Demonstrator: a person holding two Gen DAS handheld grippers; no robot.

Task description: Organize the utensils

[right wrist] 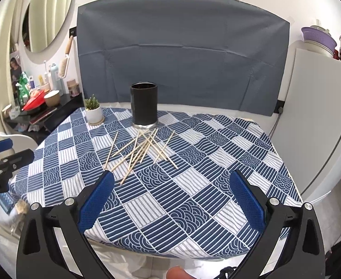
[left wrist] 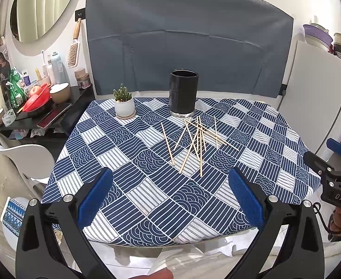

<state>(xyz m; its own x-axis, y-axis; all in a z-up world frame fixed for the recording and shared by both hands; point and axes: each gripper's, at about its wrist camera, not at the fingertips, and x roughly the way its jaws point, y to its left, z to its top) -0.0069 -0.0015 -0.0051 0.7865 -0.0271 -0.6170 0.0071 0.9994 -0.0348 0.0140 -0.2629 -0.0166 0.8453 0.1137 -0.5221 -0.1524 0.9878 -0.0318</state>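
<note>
Several thin wooden chopsticks (left wrist: 194, 139) lie crossed in a loose pile on the blue-and-white patterned tablecloth (left wrist: 147, 186); they also show in the right wrist view (right wrist: 142, 150). A black cylindrical holder (left wrist: 183, 94) stands upright just behind the pile, and shows in the right wrist view (right wrist: 144, 104) too. My left gripper (left wrist: 170, 179) is open and empty, above the table's near part, short of the pile. My right gripper (right wrist: 171, 179) is open and empty, near the front, right of the pile. Each gripper shows at the edge of the other's view: the right one (left wrist: 337, 160) and the left one (right wrist: 10, 151).
A small cactus in a white pot (left wrist: 124, 103) stands left of the holder. A grey cloth (left wrist: 182, 41) hangs behind the table. A cluttered black shelf (left wrist: 42, 107) and a white chair (left wrist: 28, 160) are at the left; a white cabinet (left wrist: 319, 97) at the right.
</note>
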